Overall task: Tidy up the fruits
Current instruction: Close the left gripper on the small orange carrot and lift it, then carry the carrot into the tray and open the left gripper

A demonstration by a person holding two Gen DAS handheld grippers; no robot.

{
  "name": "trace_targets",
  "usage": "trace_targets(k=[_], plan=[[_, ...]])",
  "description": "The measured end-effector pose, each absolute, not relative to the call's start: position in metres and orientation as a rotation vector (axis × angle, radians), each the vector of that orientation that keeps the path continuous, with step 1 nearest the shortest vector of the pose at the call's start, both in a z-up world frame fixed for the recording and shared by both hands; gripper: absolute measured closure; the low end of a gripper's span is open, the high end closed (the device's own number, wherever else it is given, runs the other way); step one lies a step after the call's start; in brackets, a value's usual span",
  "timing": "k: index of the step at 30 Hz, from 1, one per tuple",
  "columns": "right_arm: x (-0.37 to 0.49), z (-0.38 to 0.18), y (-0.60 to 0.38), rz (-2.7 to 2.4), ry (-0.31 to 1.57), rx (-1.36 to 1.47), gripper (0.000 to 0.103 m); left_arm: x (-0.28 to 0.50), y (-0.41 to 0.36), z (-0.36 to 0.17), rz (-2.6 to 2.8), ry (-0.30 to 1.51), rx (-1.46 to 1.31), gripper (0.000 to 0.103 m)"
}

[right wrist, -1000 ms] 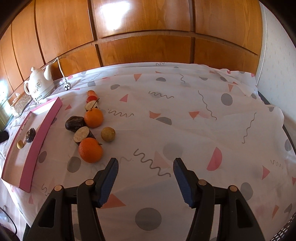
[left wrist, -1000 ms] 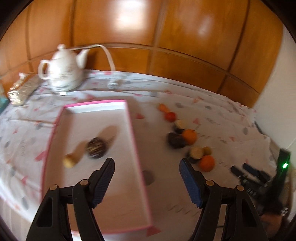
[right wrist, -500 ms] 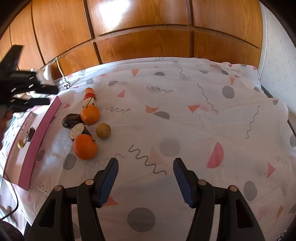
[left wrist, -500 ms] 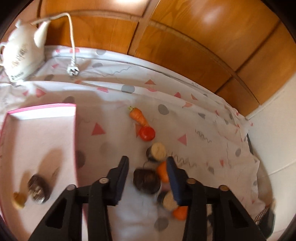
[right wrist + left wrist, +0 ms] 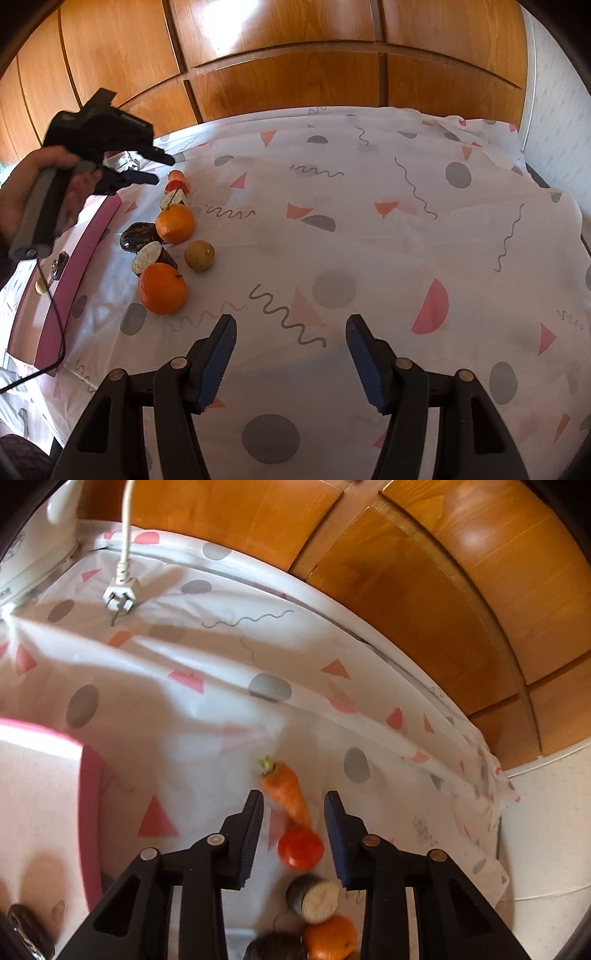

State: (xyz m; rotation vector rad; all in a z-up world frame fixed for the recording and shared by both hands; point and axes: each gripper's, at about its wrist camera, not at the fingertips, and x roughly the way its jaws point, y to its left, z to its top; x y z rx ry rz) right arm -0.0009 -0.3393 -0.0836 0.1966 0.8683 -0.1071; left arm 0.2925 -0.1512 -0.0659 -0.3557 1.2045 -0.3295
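My left gripper [image 5: 293, 805] is open and hovers over a carrot [image 5: 286, 792] and a red tomato [image 5: 300, 848] lying on the patterned cloth. Below them lie a cut dark fruit [image 5: 314, 902] and an orange [image 5: 330, 937]. In the right wrist view the left gripper [image 5: 155, 170] is held above the far end of the fruit row: tomato [image 5: 177, 184], orange [image 5: 174, 223], dark fruit [image 5: 138, 236], cut fruit [image 5: 149, 258], small yellow fruit [image 5: 200, 255], big orange [image 5: 162, 289]. My right gripper [image 5: 291, 339] is open and empty, near the front.
A pink-rimmed tray [image 5: 70, 275] lies left of the fruit and holds a dark fruit [image 5: 59, 264] and a small yellow one [image 5: 41, 286]. A white kettle [image 5: 33, 542] and its plug [image 5: 120, 598] sit at the back left. Wooden panels [image 5: 295, 74] line the back.
My left gripper moved forward along the fruit row, from over the dark fruit to over the carrot and tomato. The right gripper stayed put.
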Motion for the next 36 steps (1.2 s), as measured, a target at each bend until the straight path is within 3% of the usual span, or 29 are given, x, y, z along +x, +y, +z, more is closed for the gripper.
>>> trace_targets(k=[7,9,20,27,36], plan=[[0.001,-0.089,-0.338,-0.097,0.887,0.198,0.04,0.305,-0.167,-0.075,-0.276,1.206,-0.28,0.07],[0.001,-0.09,-0.338,-0.094,0.89,0.2,0.04,0.305,-0.17,-0.079,-0.265,1.21,-0.235,0.079],[0.003,-0.094,-0.337,-0.102,0.904,0.194,0.04,0.286,-0.151,-0.058,-0.303,1.109,-0.25,0.08],[0.001,-0.093,-0.336,-0.112,0.904,0.196,0.04,0.247,-0.126,-0.025,-0.317,1.001,-0.222,0.08],[-0.002,-0.094,-0.335,-0.116,0.906,0.193,0.04,0.187,-0.087,-0.02,-0.325,0.961,-0.231,0.08]])
